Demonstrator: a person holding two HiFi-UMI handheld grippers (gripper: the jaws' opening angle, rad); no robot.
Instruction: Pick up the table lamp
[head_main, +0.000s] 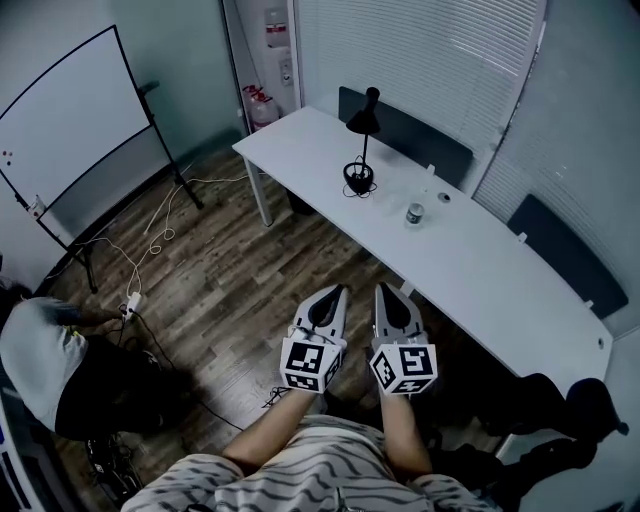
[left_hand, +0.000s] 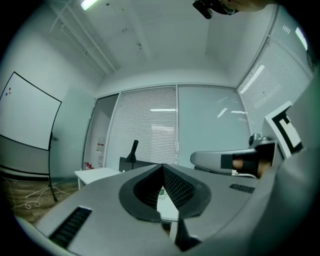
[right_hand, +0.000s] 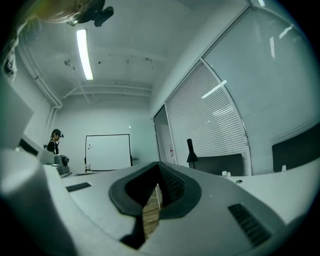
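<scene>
Currently both grippers sit side by side low in the head view, over the brown wood-plank floor (head_main: 230, 290), short of the table.

- Left gripper (head_main: 336, 292): grey jaws clenched, tips meeting, nothing between the dark ribbed pads. It points level toward the table.
- Right gripper (head_main: 386, 292): jaws likewise pressed together and empty, just beside the left one and parallel to it.
- Black table lamp with a cone shade and thin stem (head_main: 362, 140): stands upright on the long white table (head_main: 480, 270), toward its far end, well apart from both grippers. Its round base sits on the tabletop with a dark cord looped round it. Both gripper views show the lamp ahead as a small dark shape against the slatted window blinds (head_main: 420, 50).
- Small round tin with a dark lid (head_main: 414, 213): on the table, near the lamp's base, to its right in the head view. What it holds cannot be made out.
- White rolling whiteboard on a black stand (head_main: 70, 120): at the left side of the room, with pale cables trailing on the floor beside it.
- Person's forearms and striped shirt show at the bottom edge of the head view.
</scene>
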